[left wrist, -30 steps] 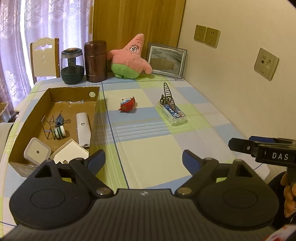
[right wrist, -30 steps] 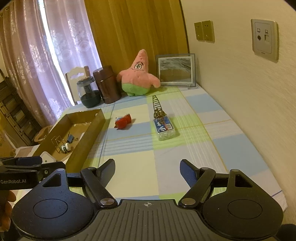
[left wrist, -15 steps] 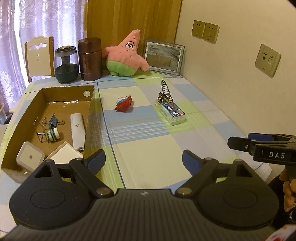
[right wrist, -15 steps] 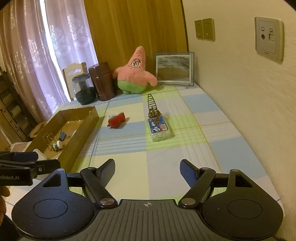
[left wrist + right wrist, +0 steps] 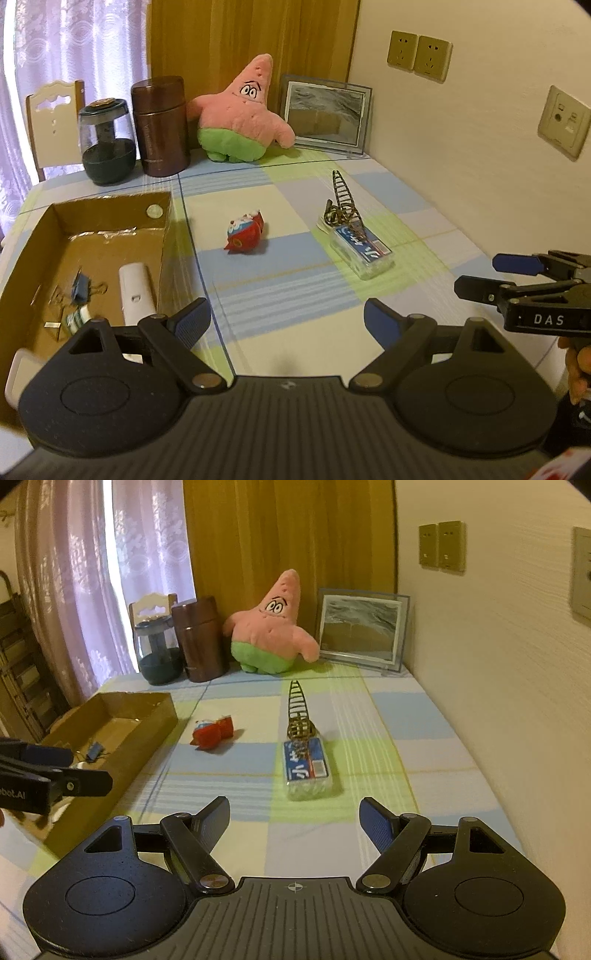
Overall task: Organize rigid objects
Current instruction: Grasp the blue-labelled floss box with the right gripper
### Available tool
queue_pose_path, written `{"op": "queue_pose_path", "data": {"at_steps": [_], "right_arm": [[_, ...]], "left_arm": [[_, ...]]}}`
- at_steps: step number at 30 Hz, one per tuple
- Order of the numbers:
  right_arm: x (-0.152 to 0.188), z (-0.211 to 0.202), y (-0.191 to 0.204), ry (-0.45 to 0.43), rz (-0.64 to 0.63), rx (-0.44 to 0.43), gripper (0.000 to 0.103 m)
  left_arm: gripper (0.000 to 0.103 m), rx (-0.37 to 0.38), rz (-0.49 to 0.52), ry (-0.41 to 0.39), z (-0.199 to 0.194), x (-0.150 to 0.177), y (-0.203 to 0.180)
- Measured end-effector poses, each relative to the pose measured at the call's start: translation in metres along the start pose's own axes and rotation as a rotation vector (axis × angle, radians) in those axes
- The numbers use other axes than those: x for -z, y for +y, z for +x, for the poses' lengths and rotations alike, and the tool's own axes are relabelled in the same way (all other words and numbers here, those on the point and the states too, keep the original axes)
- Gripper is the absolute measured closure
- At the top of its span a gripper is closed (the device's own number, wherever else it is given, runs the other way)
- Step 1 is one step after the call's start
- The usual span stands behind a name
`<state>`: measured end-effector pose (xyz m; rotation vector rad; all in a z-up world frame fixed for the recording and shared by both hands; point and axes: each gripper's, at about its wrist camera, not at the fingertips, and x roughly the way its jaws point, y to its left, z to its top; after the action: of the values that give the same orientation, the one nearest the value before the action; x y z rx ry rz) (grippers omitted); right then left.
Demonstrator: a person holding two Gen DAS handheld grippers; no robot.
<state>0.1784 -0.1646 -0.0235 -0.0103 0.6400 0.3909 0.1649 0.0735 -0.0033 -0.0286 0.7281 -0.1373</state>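
Holding your left gripper [image 5: 287, 317] and right gripper [image 5: 294, 814] above the checked table [image 5: 417, 716], you have both sets of fingers wide apart and empty. Ahead, the red toy [image 5: 212, 732] and clear box [image 5: 306, 770] sit near the cardboard box [image 5: 110, 221].

Red toy [image 5: 244, 233] lies beside clear box [image 5: 360, 246].

On the table [image 5: 295, 347], the box [image 5: 110, 214] lies left of the toy [image 5: 245, 232], the packet [image 5: 360, 251] right.
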Motion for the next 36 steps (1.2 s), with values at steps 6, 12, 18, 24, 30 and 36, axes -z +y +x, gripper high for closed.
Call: {"op": "queue_pose_path", "data": {"at_steps": [6, 12, 18, 24, 30, 36], "right_arm": [[-0.007, 0.041, -0.010, 0.004, -0.040, -0.011, 0.029], [-0.010, 0.084, -0.018, 0.028, -0.062, -0.017, 0.029], [-0.015, 0.121, -0.022, 0.050, -0.069, -0.035, 0.029], [-0.014, 0.158, -0.027, 0.090, -0.045, -0.050, 0.029], [-0.013, 0.181, -0.028, 0.102, -0.064, -0.043, 0.029], [-0.016, 0.193, -0.025, 0.115, -0.088, -0.042, 0.047]], "left_arm": [[0.015, 0.002, 0.042, 0.012, 0.038, -0.016, 0.008], [0.016, 0.008, 0.060, 0.024, 0.078, -0.029, 0.016], [0.016, -0.007, 0.076, 0.040, 0.113, -0.041, 0.023], [0.016, -0.020, 0.120, 0.050, 0.137, -0.050, 0.025], [0.016, -0.019, 0.138, 0.057, 0.151, -0.056, 0.026], [0.016, -0.012, 0.168, 0.073, 0.163, -0.061, 0.023]]}}
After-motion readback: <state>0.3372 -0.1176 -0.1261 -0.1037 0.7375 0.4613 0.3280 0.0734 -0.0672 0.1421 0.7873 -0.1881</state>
